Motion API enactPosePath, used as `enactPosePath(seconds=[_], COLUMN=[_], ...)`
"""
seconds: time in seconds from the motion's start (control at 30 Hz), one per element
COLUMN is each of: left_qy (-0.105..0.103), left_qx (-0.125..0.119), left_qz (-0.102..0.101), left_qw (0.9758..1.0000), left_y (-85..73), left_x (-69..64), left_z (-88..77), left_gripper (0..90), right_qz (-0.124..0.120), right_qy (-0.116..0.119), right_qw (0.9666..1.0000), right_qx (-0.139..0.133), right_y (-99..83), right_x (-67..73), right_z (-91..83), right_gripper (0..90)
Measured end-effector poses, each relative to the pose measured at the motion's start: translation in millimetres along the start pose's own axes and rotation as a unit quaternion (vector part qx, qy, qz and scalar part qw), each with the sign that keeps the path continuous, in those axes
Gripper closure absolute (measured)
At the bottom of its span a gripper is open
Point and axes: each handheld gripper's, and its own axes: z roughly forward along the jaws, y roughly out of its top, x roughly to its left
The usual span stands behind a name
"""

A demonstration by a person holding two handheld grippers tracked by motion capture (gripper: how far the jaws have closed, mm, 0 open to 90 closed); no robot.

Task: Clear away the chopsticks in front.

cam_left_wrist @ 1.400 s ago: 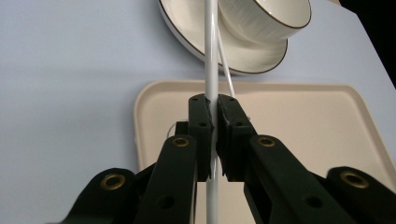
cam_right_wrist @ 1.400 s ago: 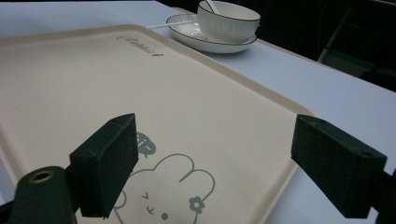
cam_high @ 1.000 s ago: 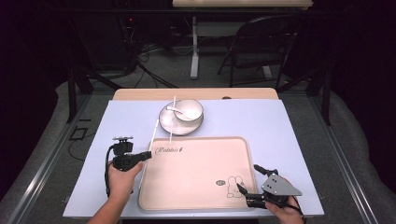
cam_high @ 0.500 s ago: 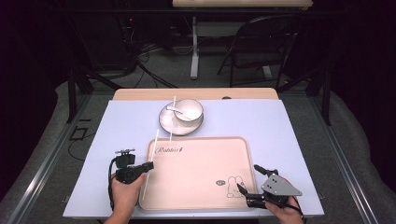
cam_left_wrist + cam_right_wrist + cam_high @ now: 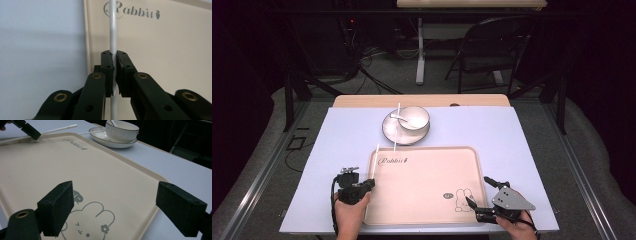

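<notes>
The left gripper pinches one white chopstick, jaws pressed together on it over the tray's left edge; the left gripper view shows this grip close up. The high view adds a second chopstick leaning on the plate, one bowl and one spoon. The right gripper rests spread wide, holding nothing, at the tray's near right corner beside the printed rabbit.

left gripper: black jaws, brass-coloured pivots, small screws, black cable. right gripper: black foam-faced pads, grey three-cornered plate.
</notes>
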Motion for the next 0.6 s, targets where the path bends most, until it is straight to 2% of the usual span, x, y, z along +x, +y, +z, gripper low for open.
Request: enactPosePath(seconds=[0.2, 0.33, 0.57, 0.6], left_qy=[0.014, 0.011, 0.012, 0.016], left_qx=[0.001, 0.001, 0.0, -0.008], left_qz=[0.007, -0.001, 0.001, 0.001], left_qw=[0.9999, 0.9999, 0.9999, 0.9998], left_y=[-1.9, -4.9, -5.2, -6.9], left_x=[-3.3, -3.2, -3.2, -4.4], left_z=[0.7, 3.9, 3.8, 4.3], left_gripper=[84.9, 84.5, 84.6, 84.6], right_qz=[-0.003, -0.003, -0.003, -0.003], right_qy=[0.002, 0.002, 0.001, 0.001], right_qw=[1.0, 1.0, 1.0, 1.0], right_qx=[-0.001, -0.001, -0.001, -0.001], right_y=[0.4, 0.3, 0.4, 0.4], right_x=[0.7, 0.5, 1.2, 1.2], right_z=[-1.4, -1.3, -1.3, -1.3], right_gripper=[14.2, 14.2, 14.2, 14.2])
